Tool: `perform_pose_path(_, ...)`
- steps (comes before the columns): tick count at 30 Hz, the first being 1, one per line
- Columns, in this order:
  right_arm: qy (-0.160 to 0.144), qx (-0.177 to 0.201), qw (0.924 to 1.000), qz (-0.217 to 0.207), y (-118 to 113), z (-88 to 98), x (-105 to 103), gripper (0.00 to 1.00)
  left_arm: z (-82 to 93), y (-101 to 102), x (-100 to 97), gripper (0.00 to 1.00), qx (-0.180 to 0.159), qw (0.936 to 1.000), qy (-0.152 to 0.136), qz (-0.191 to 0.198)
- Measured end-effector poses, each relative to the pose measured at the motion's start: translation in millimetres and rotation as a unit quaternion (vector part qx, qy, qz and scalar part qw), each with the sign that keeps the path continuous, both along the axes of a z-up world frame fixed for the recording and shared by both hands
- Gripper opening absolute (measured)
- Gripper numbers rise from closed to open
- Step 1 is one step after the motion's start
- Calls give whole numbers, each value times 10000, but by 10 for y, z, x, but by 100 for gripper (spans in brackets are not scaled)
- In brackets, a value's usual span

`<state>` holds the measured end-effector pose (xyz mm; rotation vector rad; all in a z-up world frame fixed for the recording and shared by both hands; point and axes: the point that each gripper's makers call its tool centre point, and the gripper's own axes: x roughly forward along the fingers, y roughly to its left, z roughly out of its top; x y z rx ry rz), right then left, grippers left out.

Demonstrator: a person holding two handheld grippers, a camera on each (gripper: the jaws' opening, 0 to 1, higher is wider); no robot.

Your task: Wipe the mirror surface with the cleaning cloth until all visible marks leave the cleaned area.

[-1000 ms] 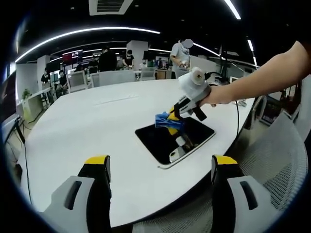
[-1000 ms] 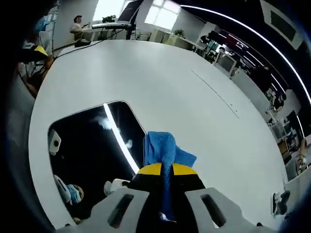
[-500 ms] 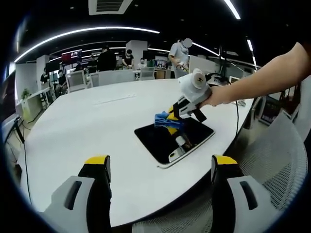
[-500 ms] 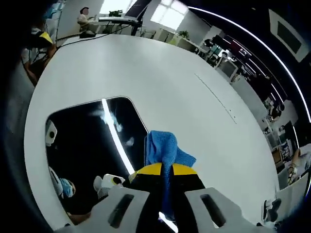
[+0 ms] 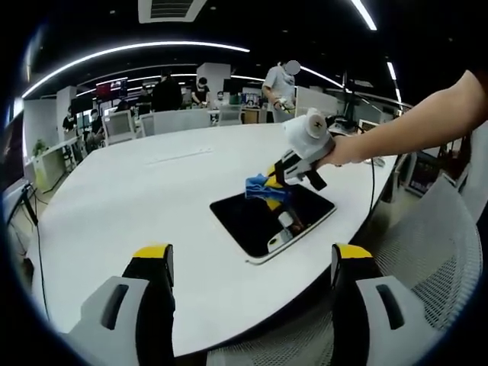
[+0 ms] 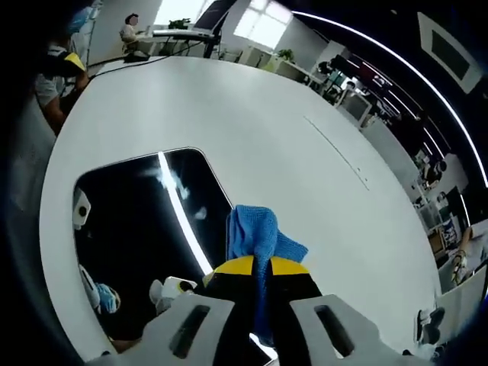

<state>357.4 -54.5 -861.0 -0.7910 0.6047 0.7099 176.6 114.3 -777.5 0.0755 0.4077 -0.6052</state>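
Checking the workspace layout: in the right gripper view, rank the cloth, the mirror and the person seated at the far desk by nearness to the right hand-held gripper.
1. Blue cleaning cloth, clamped between its jaws.
2. Mirror, lying just left.
3. Seated person, beyond the table's far end.

Right gripper (image 6: 255, 268) clamped; left gripper (image 5: 250, 263) fingers (image 5: 152, 263) apart.

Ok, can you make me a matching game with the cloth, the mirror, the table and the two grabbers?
Things:
1. cleaning cloth
2. mirror
3. table
4. left gripper

Clues:
A. white and round-edged
B. blue, pinched in the right gripper
C. open, holding nothing
D. dark and shiny, lying flat on the table

Pairs: 1-B, 2-D, 3-A, 4-C
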Motion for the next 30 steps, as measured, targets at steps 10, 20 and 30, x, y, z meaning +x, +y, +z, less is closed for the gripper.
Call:
perform_pose_path(10,47,34,9998,-179,-190,0,-14,0,-3,-14,-10,83,11,10000,20,-27)
perform_pose_path(20,79,107,9996,-249,-199,-8,-12,0,-23,-13,-10,83,37,10000,57,-49)
perform_pose_path(30,202,317,9983,-452,-201,-7,-18,0,-28,-13,-12,83,34,10000,70,-63)
